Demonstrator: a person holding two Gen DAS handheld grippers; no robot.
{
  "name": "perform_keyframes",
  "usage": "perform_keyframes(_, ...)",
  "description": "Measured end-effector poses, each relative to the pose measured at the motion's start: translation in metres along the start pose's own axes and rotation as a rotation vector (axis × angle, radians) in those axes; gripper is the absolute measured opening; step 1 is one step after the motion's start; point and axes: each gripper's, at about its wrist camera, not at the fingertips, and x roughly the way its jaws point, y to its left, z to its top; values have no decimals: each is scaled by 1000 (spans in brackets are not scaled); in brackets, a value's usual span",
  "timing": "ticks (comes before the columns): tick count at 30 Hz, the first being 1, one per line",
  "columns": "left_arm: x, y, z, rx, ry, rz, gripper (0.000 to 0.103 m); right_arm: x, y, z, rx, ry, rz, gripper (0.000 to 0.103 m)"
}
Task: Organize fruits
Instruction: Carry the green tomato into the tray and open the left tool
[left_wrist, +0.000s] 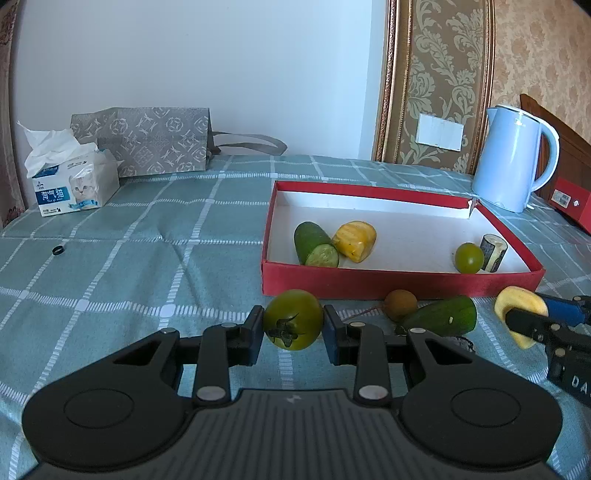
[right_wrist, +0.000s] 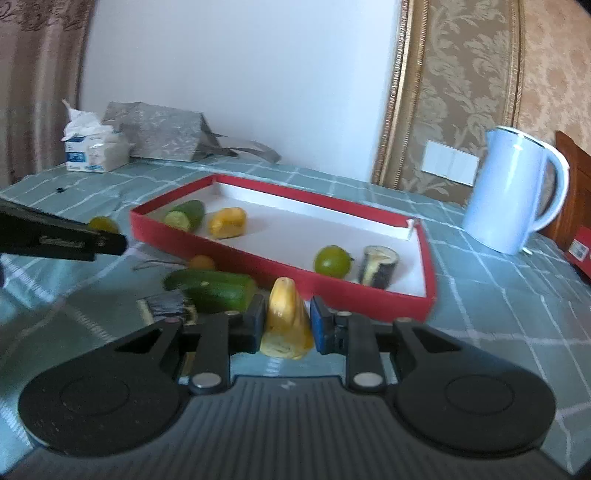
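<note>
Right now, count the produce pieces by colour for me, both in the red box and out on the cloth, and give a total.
Green: 4 (cucumber half in the red box, small green tomato in the box, green tomato in the left claw, cucumber piece on the cloth)
Yellow: 2 (chunk in the box, wedge in the right claw)
Orange-brown: 1 (small round fruit)
Dark-skinned: 2 (slice in the box, piece on the cloth)
Total: 9
</note>
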Motion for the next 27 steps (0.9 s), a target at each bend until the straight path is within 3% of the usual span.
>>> perform_keyframes(16,-5,-10,3,27,-28,-7,32,10,-20,-6,88,-12,-7,25)
perform_keyframes(27,6,-35,27,57,-33,-59,32,7,-32,-6,151,-35,0,25)
